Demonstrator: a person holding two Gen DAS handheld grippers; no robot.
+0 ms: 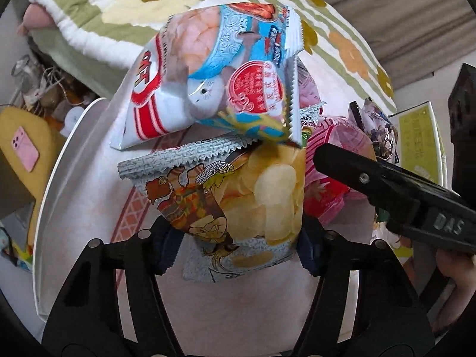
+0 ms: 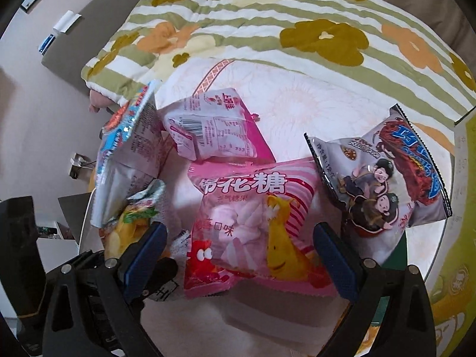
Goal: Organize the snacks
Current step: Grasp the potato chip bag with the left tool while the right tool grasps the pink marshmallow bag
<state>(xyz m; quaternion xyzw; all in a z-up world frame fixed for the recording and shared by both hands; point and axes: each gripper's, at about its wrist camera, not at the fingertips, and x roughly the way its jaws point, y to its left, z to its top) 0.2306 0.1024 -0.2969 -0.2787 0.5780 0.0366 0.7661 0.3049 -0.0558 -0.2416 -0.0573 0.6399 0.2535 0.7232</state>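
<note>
Several snack bags lie on a round white tray (image 1: 53, 178). My left gripper (image 1: 235, 244) is open, its fingers on either side of a potato chip bag (image 1: 238, 196). A blue and red shrimp cracker bag (image 1: 208, 80) leans above it. My right gripper (image 2: 238, 253) is open around the lower end of a pink marshmallow bag (image 2: 253, 226). A small pink and white packet (image 2: 211, 128) lies behind it. A grey cartoon snack bag (image 2: 386, 178) lies to the right. The right gripper also shows in the left wrist view (image 1: 386, 187).
A floral green-striped quilt (image 2: 267, 29) covers the bed behind the tray. A yellow-green box (image 1: 416, 136) sits at the right. A yellow pad with a pink phone (image 1: 25, 148) and clutter lie at the left.
</note>
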